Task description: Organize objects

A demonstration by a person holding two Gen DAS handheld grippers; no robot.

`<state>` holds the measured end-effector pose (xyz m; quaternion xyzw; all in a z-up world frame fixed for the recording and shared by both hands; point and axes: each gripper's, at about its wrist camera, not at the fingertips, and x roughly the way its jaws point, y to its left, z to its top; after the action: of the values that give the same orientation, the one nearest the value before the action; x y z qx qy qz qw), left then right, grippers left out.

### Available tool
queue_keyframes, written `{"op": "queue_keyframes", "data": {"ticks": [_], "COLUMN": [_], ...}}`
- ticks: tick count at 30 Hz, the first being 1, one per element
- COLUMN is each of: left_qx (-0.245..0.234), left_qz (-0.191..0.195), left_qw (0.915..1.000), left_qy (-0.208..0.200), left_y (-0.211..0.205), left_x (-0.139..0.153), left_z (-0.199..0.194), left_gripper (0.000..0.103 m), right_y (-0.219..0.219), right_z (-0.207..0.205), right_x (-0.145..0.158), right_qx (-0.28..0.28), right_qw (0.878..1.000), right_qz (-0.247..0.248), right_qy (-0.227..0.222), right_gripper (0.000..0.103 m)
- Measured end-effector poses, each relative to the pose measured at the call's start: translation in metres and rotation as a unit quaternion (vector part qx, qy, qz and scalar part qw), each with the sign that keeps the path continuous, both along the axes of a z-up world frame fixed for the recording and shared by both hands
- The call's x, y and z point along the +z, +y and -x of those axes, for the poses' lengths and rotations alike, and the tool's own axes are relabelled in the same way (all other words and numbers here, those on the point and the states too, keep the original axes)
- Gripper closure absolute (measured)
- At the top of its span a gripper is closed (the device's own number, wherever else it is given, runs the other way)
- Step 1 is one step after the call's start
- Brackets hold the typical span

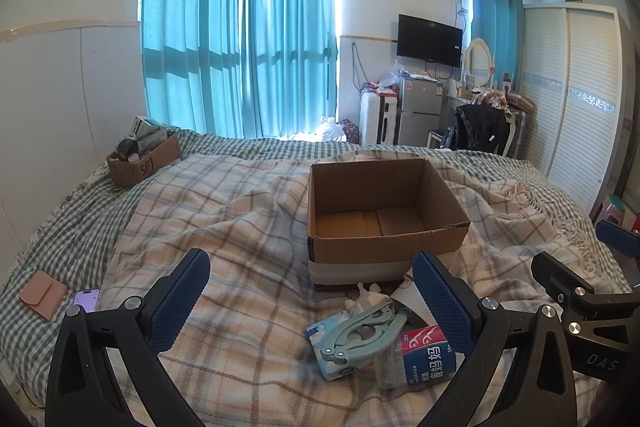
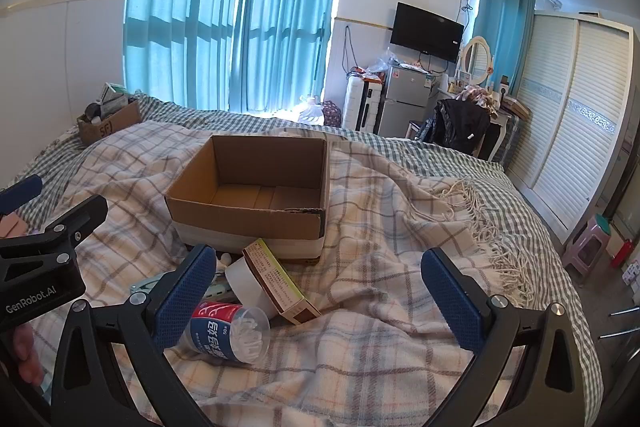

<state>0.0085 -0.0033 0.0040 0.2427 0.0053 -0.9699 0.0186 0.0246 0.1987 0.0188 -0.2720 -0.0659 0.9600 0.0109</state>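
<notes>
An empty open cardboard box (image 1: 384, 211) stands on the plaid blanket; it also shows in the right wrist view (image 2: 256, 195). In front of it lies a small pile: a pale green clip tool (image 1: 360, 331) on a blue tissue pack (image 1: 320, 337), a cotton swab jar (image 1: 420, 359) with a red and blue label (image 2: 228, 331), a white cup (image 2: 244, 279) and a brown and green carton (image 2: 276, 279). My left gripper (image 1: 312, 311) is open, low over the pile. My right gripper (image 2: 320, 299) is open, just right of the jar.
A smaller cardboard box (image 1: 140, 163) full of items sits at the bed's far left. A pink wallet (image 1: 42, 295) and a phone (image 1: 86, 301) lie at the left edge. The blanket's fringe (image 2: 480, 223) trails right. Wardrobe, fridge and chair stand beyond the bed.
</notes>
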Motion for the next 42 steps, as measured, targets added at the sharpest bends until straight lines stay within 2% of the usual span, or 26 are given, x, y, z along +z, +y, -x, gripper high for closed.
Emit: {"op": "queue_keyframes", "data": {"ticks": [29,42], "left_qx": [-0.006,-0.004], "left_qz": [0.005,0.001], "left_qw": [0.9999,0.9995], "left_qy": [-0.013,-0.032], "left_y": [0.005,0.006], "left_x": [-0.004,-0.007], "left_z": [0.001,0.012], "left_gripper": [0.0,0.0], "right_y": [-0.004,-0.005], "right_z": [-0.004,0.006], "right_x": [0.003,0.005], "right_qx": [0.01,0.028], "right_qw": [1.0,0.999], "right_qz": [-0.003,-0.021], "right_qy": [-0.005,-0.008], "right_gripper": [0.0,0.0]}}
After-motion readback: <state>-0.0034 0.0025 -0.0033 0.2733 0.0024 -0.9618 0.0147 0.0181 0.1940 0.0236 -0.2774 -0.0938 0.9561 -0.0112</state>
